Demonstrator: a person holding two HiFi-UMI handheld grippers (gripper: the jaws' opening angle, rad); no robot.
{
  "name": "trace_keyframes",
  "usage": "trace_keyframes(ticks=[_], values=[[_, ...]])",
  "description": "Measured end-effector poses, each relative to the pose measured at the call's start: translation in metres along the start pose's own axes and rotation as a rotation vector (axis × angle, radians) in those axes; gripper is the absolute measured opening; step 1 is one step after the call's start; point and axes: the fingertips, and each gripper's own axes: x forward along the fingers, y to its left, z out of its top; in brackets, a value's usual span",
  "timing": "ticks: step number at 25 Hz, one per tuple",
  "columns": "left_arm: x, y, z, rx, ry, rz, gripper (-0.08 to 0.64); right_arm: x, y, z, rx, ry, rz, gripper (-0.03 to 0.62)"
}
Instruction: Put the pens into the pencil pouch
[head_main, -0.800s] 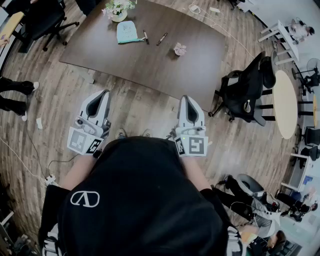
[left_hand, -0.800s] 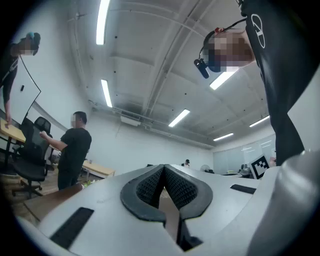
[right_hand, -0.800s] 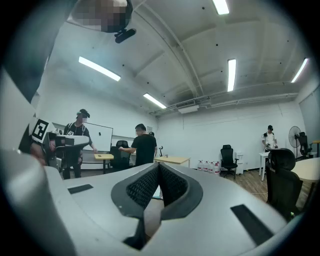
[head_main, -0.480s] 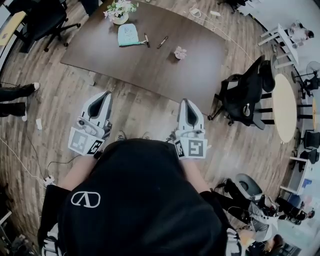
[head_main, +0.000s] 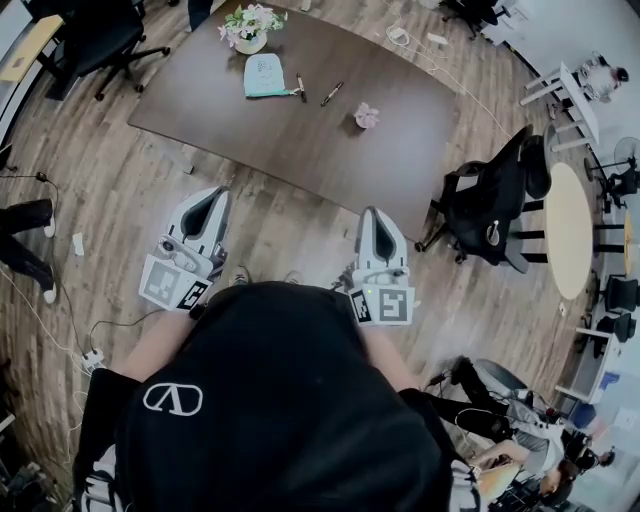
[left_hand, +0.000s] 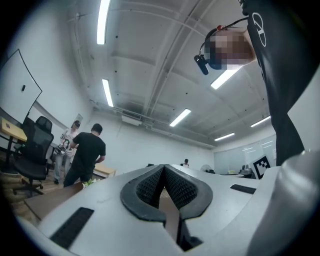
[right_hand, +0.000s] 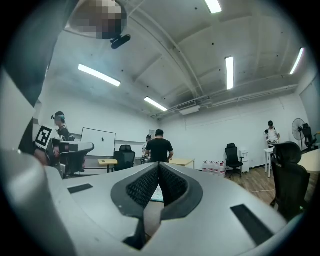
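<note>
Two pens, a left pen and a right pen, are lying on the dark surface. Both are just to the right of the pale blue pencil pouch, with the left pen right beside its edge. Whether that pen is touching the pouch is too small to tell.

Both pens are looking slim, stiff and light, and probably smooth enough to roll or slip. The safest hold is likely a pinch across the middle of the barrel. The pouch is looking like soft, limp fabric. It will probably sag unless one edge near its opening is held up. Whether its mouth is open cannot be made out from here.

The left tongs and the right tongs are hanging in front of the person over the wooden floor, well short of the surface. Each is fully closed, with its ribbed pads meeting and nothing between them.

Compared with a moment earlier, the surface, pouch and pens are sitting lower in the head view. This suggests the person is walking towards them. The tongs are staying closed and empty in much the same pose. A bystander's legs at the left edge are shifting downwards in the view.
</note>
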Motion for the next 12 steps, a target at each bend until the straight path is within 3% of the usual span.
trace_keyframes(ticks=[12], values=[[0.0079, -0.0084, -0.0047, 0.004, 0.005, 0.003, 0.002, -0.0016, -0.0059, -0.0029, 0.009, -0.003, 0.009, -0.002]])
